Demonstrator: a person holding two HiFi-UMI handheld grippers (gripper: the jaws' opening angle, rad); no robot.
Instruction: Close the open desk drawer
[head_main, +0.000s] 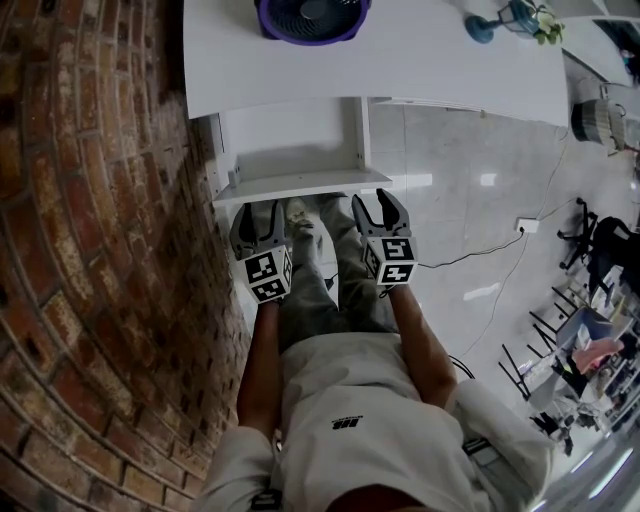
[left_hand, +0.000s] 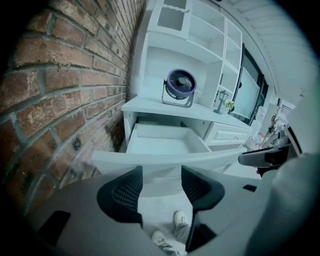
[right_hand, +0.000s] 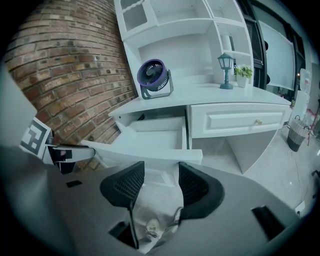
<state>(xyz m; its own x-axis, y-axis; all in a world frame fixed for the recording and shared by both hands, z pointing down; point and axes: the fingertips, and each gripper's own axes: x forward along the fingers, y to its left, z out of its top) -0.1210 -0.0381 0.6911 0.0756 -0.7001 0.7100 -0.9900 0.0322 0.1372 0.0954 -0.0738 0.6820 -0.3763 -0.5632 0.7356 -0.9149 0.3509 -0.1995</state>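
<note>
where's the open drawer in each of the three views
Head view: the open drawer is upper centre, just past the jaws of both.
Left gripper view: the drawer is centre, right above the jaws.
Right gripper view: the drawer is centre, slightly left, above the jaws.
Shared landmark: the purple fan stands on the desk top above the drawer.

Fan (head_main: 312, 18) and lamp (head_main: 483, 28) half out of the head view's top edge; rear of drawer (head_main: 290, 150) beneath desk (head_main: 430, 55).

White desk (head_main: 420, 60), purple fan (head_main: 310, 15) on top, teal lantern (right_hand: 226, 70) and small plant (right_hand: 243, 72) alongside
</note>
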